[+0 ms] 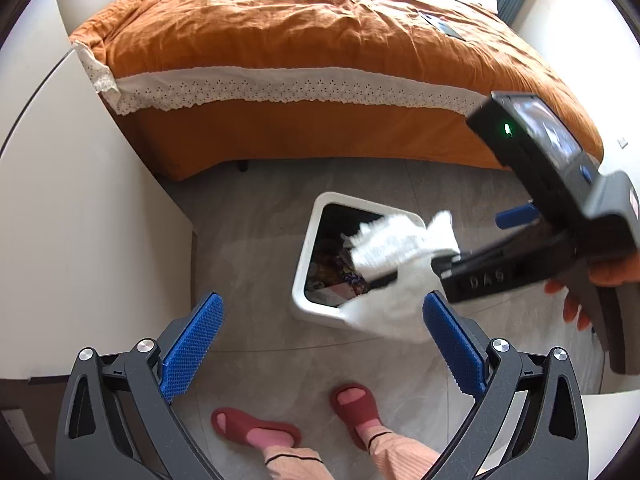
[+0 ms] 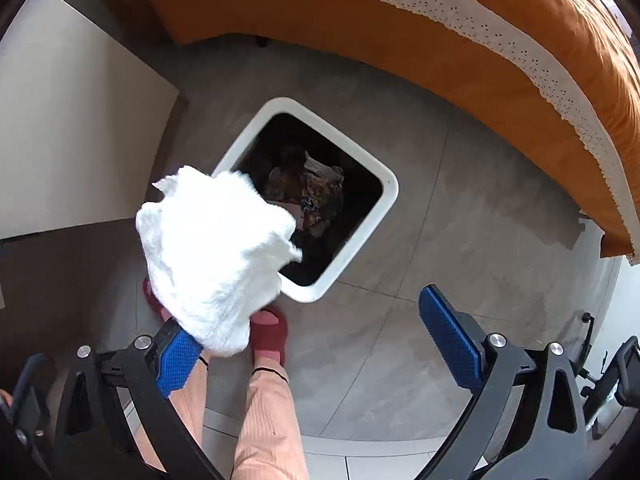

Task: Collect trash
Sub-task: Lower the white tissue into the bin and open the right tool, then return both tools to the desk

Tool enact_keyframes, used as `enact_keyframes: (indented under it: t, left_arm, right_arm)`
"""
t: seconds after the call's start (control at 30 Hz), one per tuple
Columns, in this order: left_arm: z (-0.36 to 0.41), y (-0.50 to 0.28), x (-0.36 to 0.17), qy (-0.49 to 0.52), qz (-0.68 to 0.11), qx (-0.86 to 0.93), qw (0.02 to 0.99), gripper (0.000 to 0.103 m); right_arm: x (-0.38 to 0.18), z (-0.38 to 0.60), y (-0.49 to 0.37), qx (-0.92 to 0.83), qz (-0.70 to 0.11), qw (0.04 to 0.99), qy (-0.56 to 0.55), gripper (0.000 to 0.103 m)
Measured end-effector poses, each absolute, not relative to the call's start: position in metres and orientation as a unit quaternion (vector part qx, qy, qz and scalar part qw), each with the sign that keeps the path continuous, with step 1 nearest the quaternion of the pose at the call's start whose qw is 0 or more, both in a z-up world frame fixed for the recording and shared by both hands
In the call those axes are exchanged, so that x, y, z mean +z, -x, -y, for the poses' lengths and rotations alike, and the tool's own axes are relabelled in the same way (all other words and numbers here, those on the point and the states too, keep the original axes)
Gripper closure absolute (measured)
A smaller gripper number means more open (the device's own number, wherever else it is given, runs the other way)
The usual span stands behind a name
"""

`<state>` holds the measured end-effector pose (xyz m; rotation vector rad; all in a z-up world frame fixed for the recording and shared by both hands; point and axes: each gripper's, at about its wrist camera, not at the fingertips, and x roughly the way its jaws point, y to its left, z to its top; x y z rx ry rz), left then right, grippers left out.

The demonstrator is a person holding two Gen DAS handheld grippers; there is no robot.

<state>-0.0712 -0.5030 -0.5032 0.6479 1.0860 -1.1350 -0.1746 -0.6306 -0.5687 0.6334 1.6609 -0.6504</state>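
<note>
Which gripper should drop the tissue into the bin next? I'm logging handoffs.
Right. The right gripper already has the tissue clinging to one finger beside the bin, fingers apart. The left gripper is open and empty.

The white tissue [image 2: 216, 256] hides the trash bin's [image 2: 390, 188] near corner — bin contents too dark to identify.

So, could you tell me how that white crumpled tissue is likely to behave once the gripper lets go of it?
The tissue looks soft and floppy, draping in folds, so it probably weighs little. The right gripper is open, yet the tissue clings to one pad; it may need a shake. It could drift and miss the bin.
</note>
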Motion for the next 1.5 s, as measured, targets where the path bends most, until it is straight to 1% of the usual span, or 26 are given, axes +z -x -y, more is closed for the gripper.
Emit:
enact_keyframes:
  t: [0.1,0.2,0.23,0.3,0.37,0.43,0.5,0.6,0.7,0.8,0.9,1.07,1.17,1.37,1.5]
  left_arm:
    - [0.5,0.07,-0.503,-0.281,-0.483,-0.503,0.659,0.005]
    - [0.498,0.07,-0.505,-0.285,-0.481,-0.504,0.658,0.005]
    - [0.497,0.07,-0.505,-0.286,-0.48,-0.504,0.659,0.005]
    - [0.495,0.069,-0.507,-0.284,-0.482,-0.504,0.658,0.005]
    - [0.493,0.069,-0.508,-0.285,-0.484,-0.502,0.658,0.005]
    - [0.489,0.068,-0.508,-0.284,-0.482,-0.5,0.661,0.005]
    - [0.485,0.065,-0.507,-0.282,-0.486,-0.497,0.661,0.005]
    - [0.477,0.059,-0.493,-0.276,-0.477,-0.494,0.673,0.005]
    - [0.469,0.052,-0.465,-0.255,-0.469,-0.492,0.688,0.005]
    - [0.462,0.048,-0.426,-0.231,-0.456,-0.489,0.707,0.005]
    - [0.452,0.045,-0.38,-0.203,-0.437,-0.483,0.731,0.005]
    - [0.425,0.037,-0.3,-0.154,-0.402,-0.443,0.786,0.005]
    - [0.398,0.028,-0.261,-0.127,-0.388,-0.407,0.817,0.005]
    - [0.328,0.015,-0.192,-0.092,-0.333,-0.308,0.887,0.005]
    - [0.274,0.005,-0.163,-0.065,-0.308,-0.228,0.922,0.005]
  right_arm:
    - [-0.569,0.631,0.175,-0.276,-0.702,0.587,-0.294,0.004]
    - [-0.537,0.649,0.163,-0.322,-0.636,0.641,-0.285,0.004]
    - [-0.536,0.654,0.16,-0.33,-0.632,0.641,-0.285,0.004]
    - [-0.556,0.663,0.161,-0.313,-0.657,0.607,-0.318,0.004]
    - [-0.549,0.665,0.172,-0.348,-0.625,0.615,-0.33,0.004]
    - [-0.542,0.665,0.179,-0.363,-0.612,0.618,-0.333,0.004]
    - [-0.536,0.663,0.19,-0.364,-0.594,0.621,-0.359,0.004]
    - [-0.512,0.655,0.201,-0.357,-0.563,0.645,-0.372,0.004]
    - [-0.474,0.644,0.207,-0.345,-0.535,0.678,-0.367,0.004]
    - [-0.427,0.626,0.205,-0.339,-0.507,0.717,-0.339,0.004]
    - [-0.375,0.608,0.193,-0.318,-0.473,0.763,-0.303,0.004]
    - [-0.291,0.572,0.153,-0.239,-0.422,0.849,-0.209,0.004]
    - [-0.248,0.554,0.129,-0.195,-0.388,0.885,-0.167,0.004]
    - [-0.184,0.515,0.075,-0.077,-0.326,0.932,-0.137,0.004]
    - [-0.15,0.473,0.033,0.0,-0.301,0.949,-0.099,0.004]
